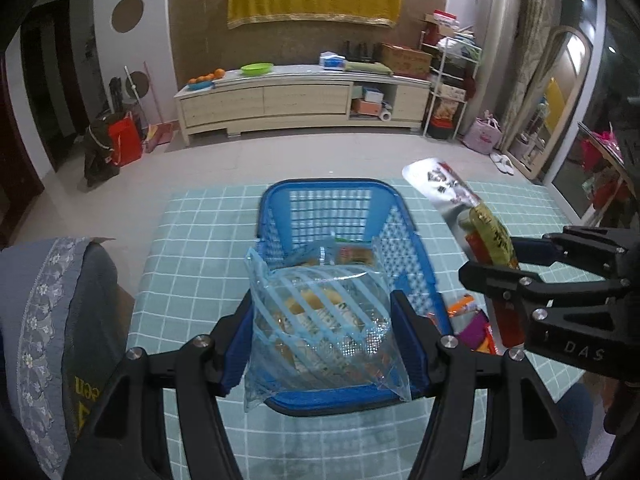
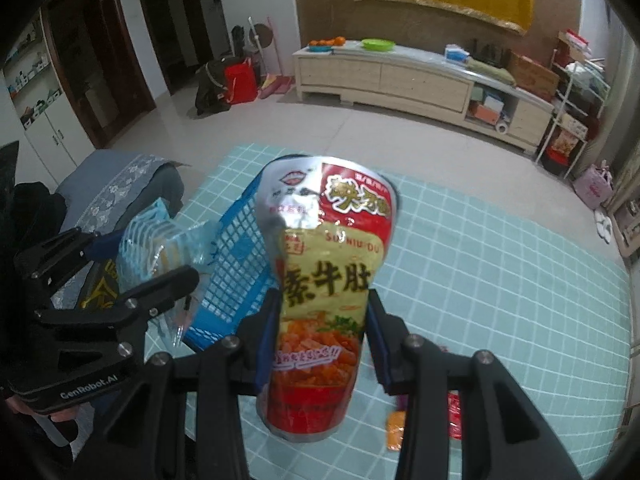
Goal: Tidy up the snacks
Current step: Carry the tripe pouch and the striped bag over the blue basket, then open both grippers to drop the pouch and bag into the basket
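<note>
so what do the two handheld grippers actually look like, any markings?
Both match: matte black plastic linkage arms with silver pivot screws, ending in blue finger pads. The left gripper carries white "GenRobot.AI" lettering on its body, seen from the right wrist camera. The right gripper shows pale "DAS" letters on its side in the left wrist view. No cables or sleeves are visible.

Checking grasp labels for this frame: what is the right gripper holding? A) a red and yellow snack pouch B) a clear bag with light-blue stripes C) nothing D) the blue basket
A: in the right wrist view the red and yellow snack pouch stands between the right gripper fingers, pinched at both sides; the striped clear bag is in the left gripper, over the blue basket.
</note>
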